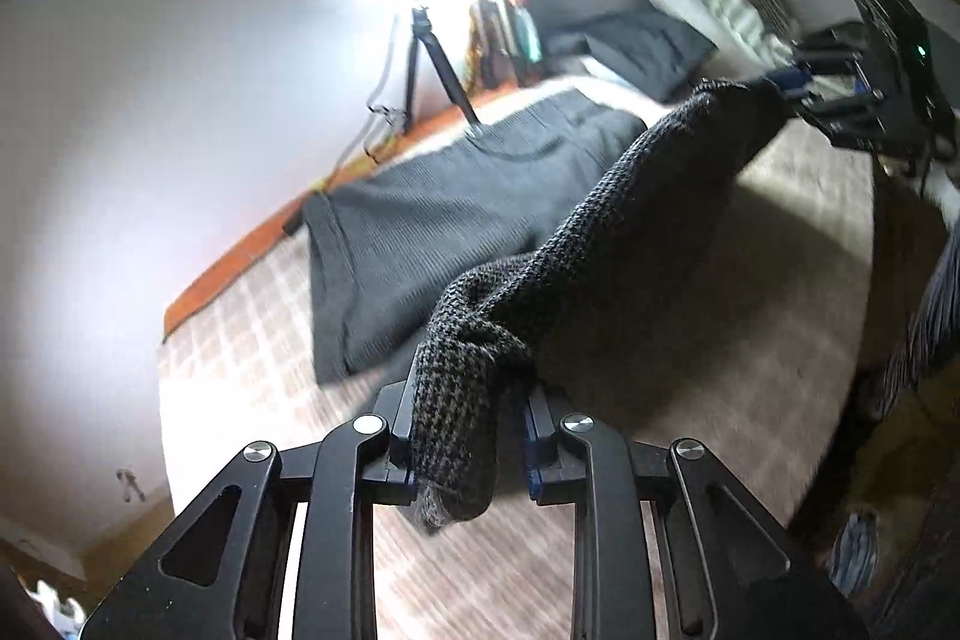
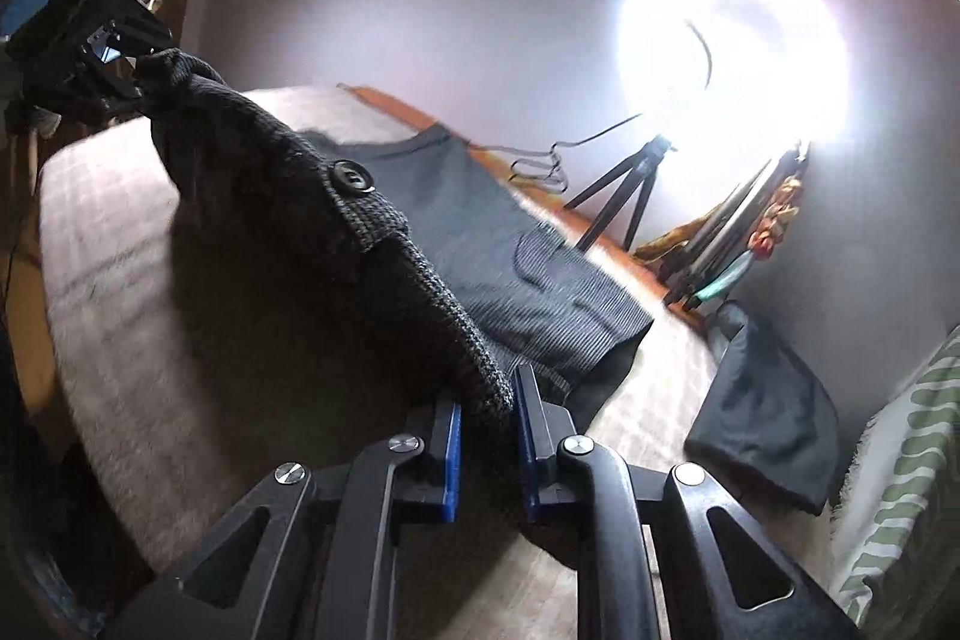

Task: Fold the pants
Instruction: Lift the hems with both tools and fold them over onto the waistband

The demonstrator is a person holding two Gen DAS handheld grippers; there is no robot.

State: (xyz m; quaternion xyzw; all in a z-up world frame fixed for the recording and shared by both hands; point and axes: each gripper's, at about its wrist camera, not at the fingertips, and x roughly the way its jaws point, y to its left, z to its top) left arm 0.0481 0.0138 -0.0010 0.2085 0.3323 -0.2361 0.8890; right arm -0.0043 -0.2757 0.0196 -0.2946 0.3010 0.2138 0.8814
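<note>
Pants (image 1: 630, 196) of dark houndstooth weave are held stretched above the bed (image 1: 600, 568), one end pinched in each gripper. At the left gripper (image 1: 468, 454) a bunched fold of the cloth is clamped between the blue-padded fingers (image 1: 531, 451). At the right gripper (image 2: 487, 439) the edge near the black button (image 2: 353, 176) is clamped between the fingers (image 2: 451, 451). Both grippers are raised and angled across the bed toward each other, the cloth sagging between them. Beyond the pants, a grey ribbed garment (image 1: 432, 220) lies flat on the bed, and a tripod (image 2: 624, 196) with a bright lamp (image 2: 738, 40) is seen by the wall.
</note>
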